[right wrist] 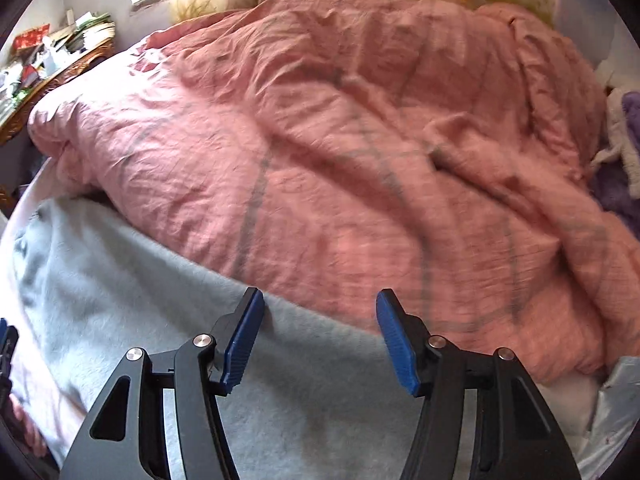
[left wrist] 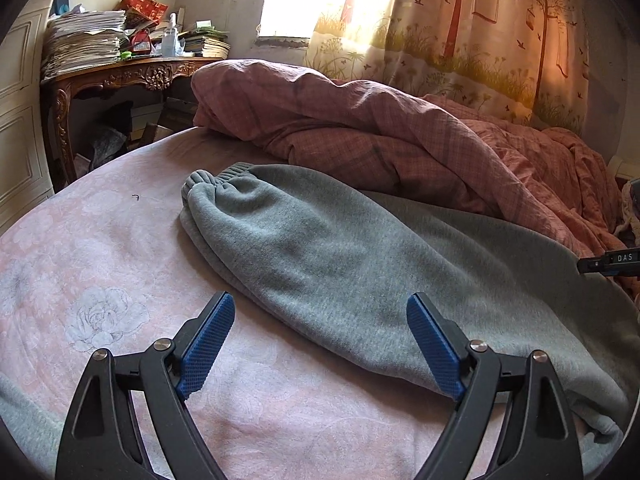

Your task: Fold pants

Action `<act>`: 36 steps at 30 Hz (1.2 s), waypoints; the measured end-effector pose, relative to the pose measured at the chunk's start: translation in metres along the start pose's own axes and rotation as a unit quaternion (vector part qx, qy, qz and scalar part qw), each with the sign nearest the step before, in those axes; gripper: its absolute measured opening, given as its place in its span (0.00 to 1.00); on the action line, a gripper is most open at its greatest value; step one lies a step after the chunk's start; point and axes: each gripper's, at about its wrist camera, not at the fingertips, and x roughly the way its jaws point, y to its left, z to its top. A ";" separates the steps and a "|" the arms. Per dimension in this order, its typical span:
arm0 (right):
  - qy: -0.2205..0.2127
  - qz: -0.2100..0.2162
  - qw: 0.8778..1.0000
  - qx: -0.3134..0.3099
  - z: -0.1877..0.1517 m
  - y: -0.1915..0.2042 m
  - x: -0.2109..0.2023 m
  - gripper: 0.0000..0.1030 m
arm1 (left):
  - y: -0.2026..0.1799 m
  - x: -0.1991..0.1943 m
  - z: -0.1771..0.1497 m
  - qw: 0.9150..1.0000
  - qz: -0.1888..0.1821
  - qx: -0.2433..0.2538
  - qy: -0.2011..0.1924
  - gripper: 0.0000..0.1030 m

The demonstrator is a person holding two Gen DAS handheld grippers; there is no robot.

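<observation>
Grey sweatpants (left wrist: 320,256) lie on the pink floral bedsheet (left wrist: 100,280), legs stacked, ribbed cuffs (left wrist: 216,180) at the far end. My left gripper (left wrist: 320,308) is open and empty, its blue pads (left wrist: 208,344) hovering over the near edge of the pant leg. In the right wrist view the grey pants (right wrist: 140,300) fill the lower left. My right gripper (right wrist: 320,304) is open and empty above the pants, near their border with the quilt. A black part of the right gripper (left wrist: 612,262) shows at the left view's right edge.
A bunched pink checked quilt (right wrist: 340,140) lies along the far side of the pants (left wrist: 380,128). A carved wooden desk (left wrist: 132,76) piled with papers stands at the back left. A tree-print curtain (left wrist: 480,28) hangs behind. A purple and white fabric (right wrist: 624,148) lies at the right.
</observation>
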 end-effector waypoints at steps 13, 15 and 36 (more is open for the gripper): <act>-0.044 -0.032 0.994 -0.097 -0.034 0.028 -0.041 0.07 | -0.002 -0.016 0.001 1.000 -0.018 0.007 -0.014 0.84; -0.066 -0.035 0.992 -0.099 -0.052 0.033 -0.061 0.06 | -0.003 -0.033 0.002 0.999 -0.032 0.010 -0.034 0.84; -0.184 0.004 0.979 -0.092 -0.288 0.097 -0.155 0.06 | -0.043 -0.026 0.001 0.923 -0.329 -0.114 0.162 0.72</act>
